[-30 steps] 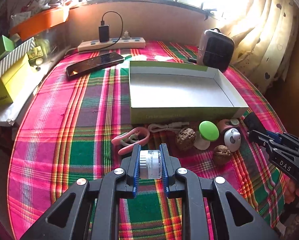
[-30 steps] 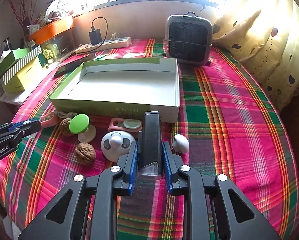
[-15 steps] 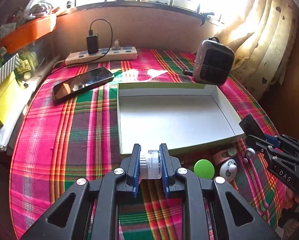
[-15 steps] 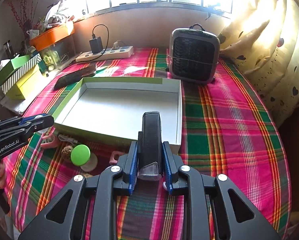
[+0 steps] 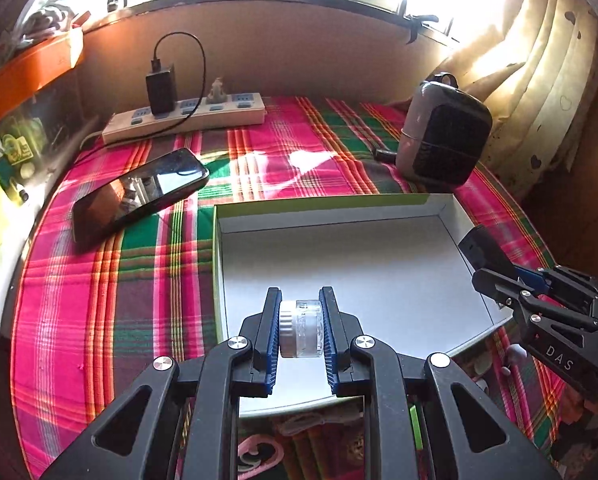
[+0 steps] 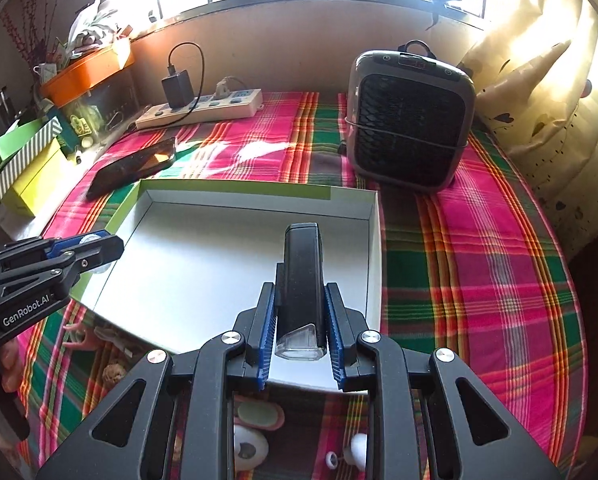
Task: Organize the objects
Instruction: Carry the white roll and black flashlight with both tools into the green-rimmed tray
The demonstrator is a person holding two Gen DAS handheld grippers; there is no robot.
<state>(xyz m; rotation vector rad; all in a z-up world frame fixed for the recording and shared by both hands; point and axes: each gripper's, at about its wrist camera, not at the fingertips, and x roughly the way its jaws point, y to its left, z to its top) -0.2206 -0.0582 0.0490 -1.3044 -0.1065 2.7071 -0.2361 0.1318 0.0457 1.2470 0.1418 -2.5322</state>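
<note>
Both grippers have advanced over the white box (image 5: 379,276): left gripper (image 5: 300,330) clamps a small clear jar (image 5: 301,328), right gripper (image 6: 300,326) a black lighter-like stick (image 6: 302,280). Released from this height, the round jar could roll or bounce out, and the grippers, near each other, might collide.

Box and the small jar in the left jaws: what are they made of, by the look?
Box: likely cardboard, matte white inside, green outside; thin folded walls with sharp corner creases.
Small jar held by the left gripper: looks like clear glossy plastic, possibly glass; see-through body, ribbed pale lid.
</note>
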